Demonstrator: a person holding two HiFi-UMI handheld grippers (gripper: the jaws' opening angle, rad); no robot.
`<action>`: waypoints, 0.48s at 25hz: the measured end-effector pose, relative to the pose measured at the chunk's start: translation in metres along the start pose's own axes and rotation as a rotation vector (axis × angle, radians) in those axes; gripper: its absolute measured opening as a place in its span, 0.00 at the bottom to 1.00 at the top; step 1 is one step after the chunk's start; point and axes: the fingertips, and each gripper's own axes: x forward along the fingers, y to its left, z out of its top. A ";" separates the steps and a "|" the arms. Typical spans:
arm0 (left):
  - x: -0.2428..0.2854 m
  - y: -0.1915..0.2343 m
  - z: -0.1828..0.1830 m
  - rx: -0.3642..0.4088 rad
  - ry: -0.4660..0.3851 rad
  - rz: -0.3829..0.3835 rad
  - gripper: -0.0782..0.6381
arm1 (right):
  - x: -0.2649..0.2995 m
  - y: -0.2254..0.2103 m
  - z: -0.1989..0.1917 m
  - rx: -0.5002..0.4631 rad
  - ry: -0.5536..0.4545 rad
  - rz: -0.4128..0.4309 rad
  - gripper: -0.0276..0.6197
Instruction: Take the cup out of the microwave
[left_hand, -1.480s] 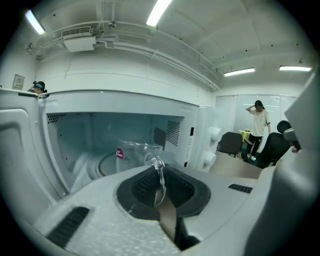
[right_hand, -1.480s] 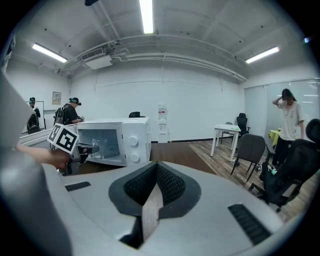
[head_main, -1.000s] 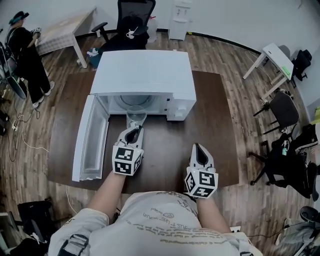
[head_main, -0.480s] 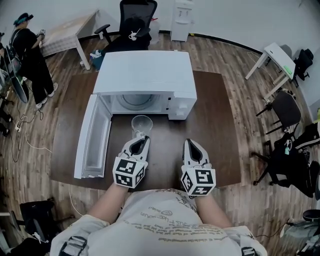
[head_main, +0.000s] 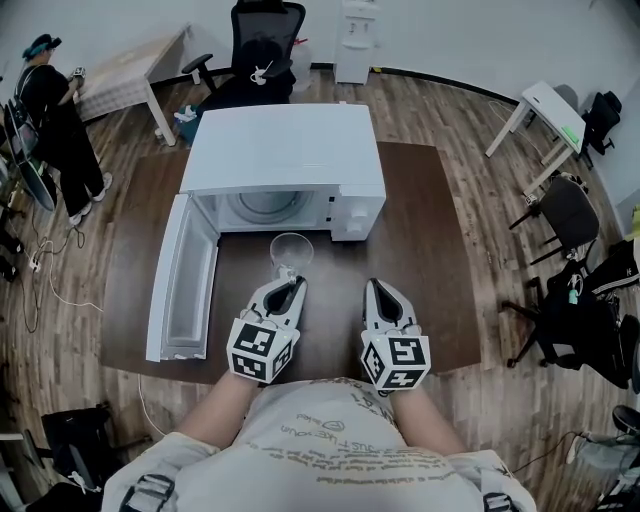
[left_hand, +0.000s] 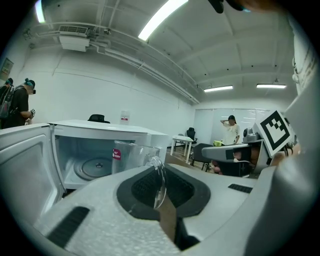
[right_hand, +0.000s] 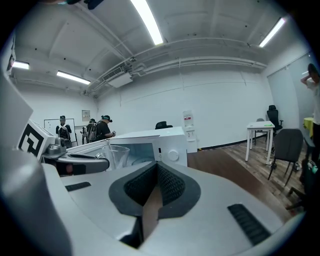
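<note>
A clear glass cup (head_main: 291, 250) with a handle is out in front of the white microwave (head_main: 285, 150), over the brown table (head_main: 420, 250). My left gripper (head_main: 288, 284) is shut on the cup's handle (left_hand: 159, 181). In the left gripper view the cup (left_hand: 131, 156) stands upright just past the jaws, and the empty microwave cavity (left_hand: 95, 167) with its glass turntable lies behind it. Whether the cup rests on the table I cannot tell. My right gripper (head_main: 379, 290) is shut and empty, level with the left one and to the right of it.
The microwave door (head_main: 182, 280) hangs open to the left over the table. Around the table are an office chair (head_main: 262, 40), a white side table (head_main: 548, 115) and a person (head_main: 50, 110) standing at far left. The table's front edge is just below both grippers.
The left gripper has drawn the cup back out of the microwave's mouth toward me. The right gripper has shifted a little left and forward, staying shut.
</note>
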 end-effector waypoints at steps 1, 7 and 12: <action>0.000 -0.001 0.001 0.000 0.000 -0.001 0.15 | -0.001 0.000 0.000 0.001 0.001 0.001 0.06; -0.001 0.000 0.004 -0.003 -0.030 -0.011 0.15 | -0.002 -0.004 0.000 0.007 -0.002 -0.006 0.06; -0.006 0.006 0.000 -0.011 -0.020 0.012 0.15 | -0.006 -0.003 -0.004 0.007 0.005 -0.012 0.06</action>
